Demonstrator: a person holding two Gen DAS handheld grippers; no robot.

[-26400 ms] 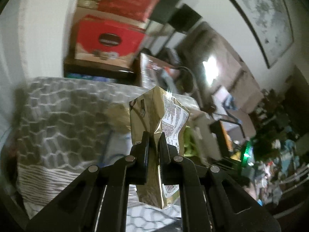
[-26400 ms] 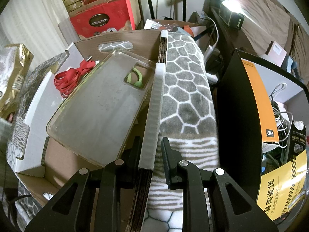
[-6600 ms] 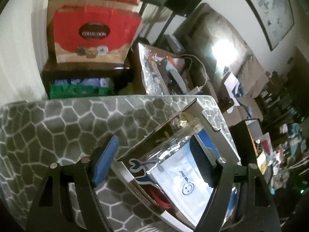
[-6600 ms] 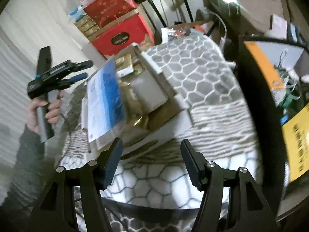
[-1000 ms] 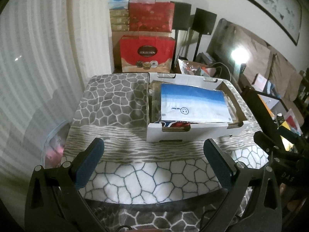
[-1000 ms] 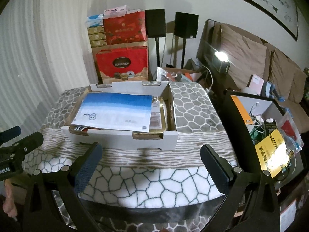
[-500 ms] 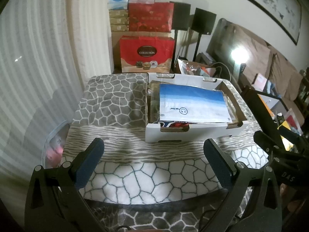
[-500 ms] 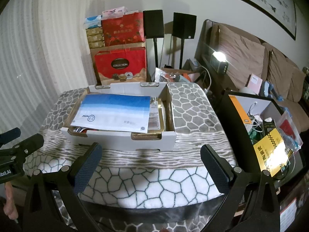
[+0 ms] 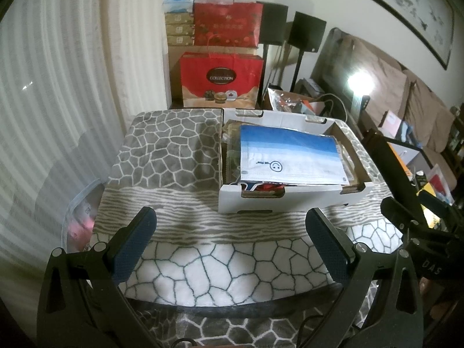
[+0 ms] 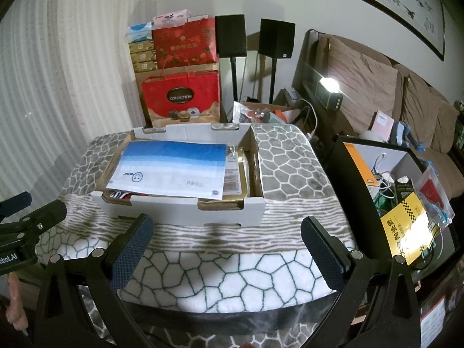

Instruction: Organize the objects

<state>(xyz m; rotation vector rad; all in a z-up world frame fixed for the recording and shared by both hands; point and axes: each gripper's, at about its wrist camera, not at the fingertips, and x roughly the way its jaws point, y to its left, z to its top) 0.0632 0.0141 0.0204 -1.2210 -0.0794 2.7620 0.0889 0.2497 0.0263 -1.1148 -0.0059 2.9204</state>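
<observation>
A white cardboard box (image 9: 290,201) stands on a table covered with a grey stone-pattern blanket (image 9: 179,156). A blue and white mask packet (image 9: 290,156) lies on top of the box's contents; gold packets and a red item peek out beneath it. The box (image 10: 185,208) and packet (image 10: 171,168) also show in the right wrist view. My left gripper (image 9: 232,232) is wide open and empty, held back from the box's near side. My right gripper (image 10: 226,237) is wide open and empty, likewise in front of the box.
Red gift bags and stacked boxes (image 9: 221,81) stand behind the table by a white curtain. Two black speakers (image 10: 255,37) on stands and a brown sofa (image 10: 377,87) lie beyond. A black side table (image 10: 391,179) with clutter is at the right. A clear bin (image 9: 81,217) sits left of the table.
Over the last second both grippers stay open and nearly still. Earlier, the left held a gold packet and the right gripped the box wall; both are now released.
</observation>
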